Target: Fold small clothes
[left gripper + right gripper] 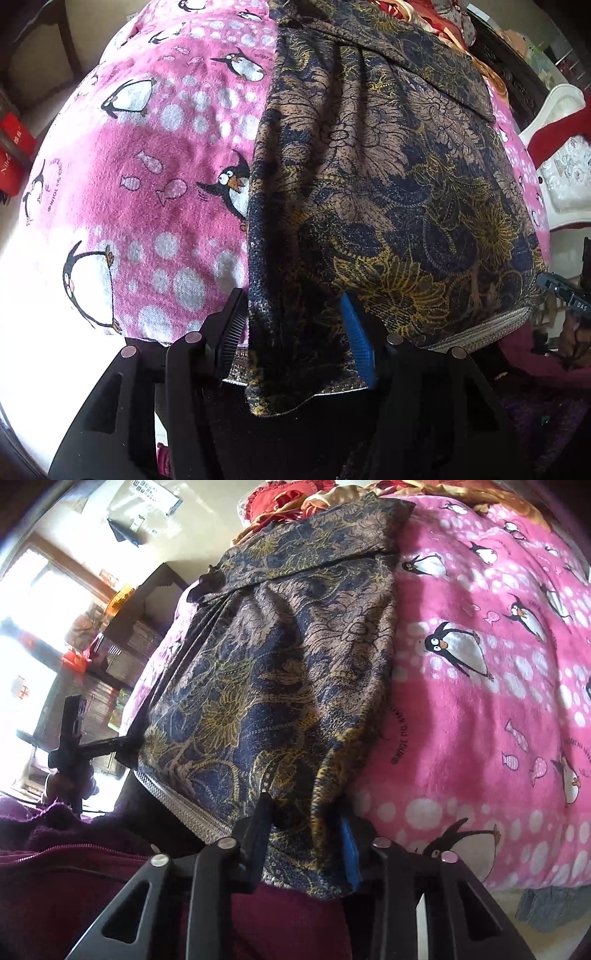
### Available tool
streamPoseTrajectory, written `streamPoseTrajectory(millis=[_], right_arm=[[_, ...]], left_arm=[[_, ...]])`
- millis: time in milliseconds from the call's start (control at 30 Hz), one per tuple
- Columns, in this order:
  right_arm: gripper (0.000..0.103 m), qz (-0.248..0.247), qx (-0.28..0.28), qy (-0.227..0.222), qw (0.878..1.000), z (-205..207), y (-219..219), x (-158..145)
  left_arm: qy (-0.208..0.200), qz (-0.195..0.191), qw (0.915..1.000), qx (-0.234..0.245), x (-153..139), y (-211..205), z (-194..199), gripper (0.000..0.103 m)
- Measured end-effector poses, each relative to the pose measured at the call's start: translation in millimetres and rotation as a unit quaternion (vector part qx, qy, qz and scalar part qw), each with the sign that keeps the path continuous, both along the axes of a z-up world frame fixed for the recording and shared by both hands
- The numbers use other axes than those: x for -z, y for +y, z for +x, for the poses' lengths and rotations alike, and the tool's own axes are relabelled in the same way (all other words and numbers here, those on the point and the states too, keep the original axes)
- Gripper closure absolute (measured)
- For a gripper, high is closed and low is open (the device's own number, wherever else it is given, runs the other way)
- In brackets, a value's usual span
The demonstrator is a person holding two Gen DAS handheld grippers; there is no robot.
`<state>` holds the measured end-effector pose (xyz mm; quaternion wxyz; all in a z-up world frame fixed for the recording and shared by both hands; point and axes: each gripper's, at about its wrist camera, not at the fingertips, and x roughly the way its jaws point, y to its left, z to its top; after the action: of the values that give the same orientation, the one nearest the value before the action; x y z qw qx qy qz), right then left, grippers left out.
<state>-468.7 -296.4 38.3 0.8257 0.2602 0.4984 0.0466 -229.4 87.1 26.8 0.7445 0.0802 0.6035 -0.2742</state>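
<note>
A small dark blue, brown and yellow floral garment (388,177) lies spread on a pink penguin blanket (147,177). It also shows in the right wrist view (280,672). My left gripper (291,328) has the garment's near left corner hanging between its black finger and blue pad, with the jaws set apart. My right gripper (306,834) has the near right corner between its fingers in the same way. The left gripper also shows at the left of the right wrist view (122,746), at the hem.
The pink blanket (480,701) covers a bed. Red and gold cloth (295,498) lies at the far end. A white chair (565,155) stands at the right. A person's maroon clothing (74,878) is close below.
</note>
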Motion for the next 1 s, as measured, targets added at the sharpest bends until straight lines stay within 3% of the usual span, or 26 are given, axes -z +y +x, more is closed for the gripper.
streamPoseTrajectory(millis=[267, 467, 567, 600, 633, 767, 1000], right_arm=[[0.085, 0.002, 0.019, -0.011, 1.000, -4, -1, 3], [0.090, 0.008, 0.018, -0.012, 1.000, -3, -3, 2], [0.093, 0.004, 0.015, -0.014, 1.000, -3, -3, 0], [0.093, 0.003, 0.015, -0.015, 1.000, -2, -3, -1], [0.094, 0.005, 0.016, -0.018, 1.000, -1, -3, -3], [0.095, 0.015, 0.015, -0.038, 0.999, 2, -4, -15], [0.095, 0.048, 0.033, -0.094, 0.994, 9, -16, -42]], left_arm=[[-0.010, 0.014, 0.9997, 0.015, 1, -5, -1, 0.051], [-0.016, 0.018, 0.9997, 0.010, 1, -4, 0, 0.062], [-0.024, 0.023, 0.9994, 0.011, 0, -2, 0, 0.079], [-0.026, 0.024, 0.9993, 0.014, 0, -1, 0, 0.096], [-0.025, 0.022, 0.9993, 0.017, -1, -1, -1, 0.097], [-0.023, 0.003, 0.9994, 0.026, -10, 2, 3, 0.100], [-0.020, -0.114, 0.9932, -0.013, -53, 22, 33, 0.100]])
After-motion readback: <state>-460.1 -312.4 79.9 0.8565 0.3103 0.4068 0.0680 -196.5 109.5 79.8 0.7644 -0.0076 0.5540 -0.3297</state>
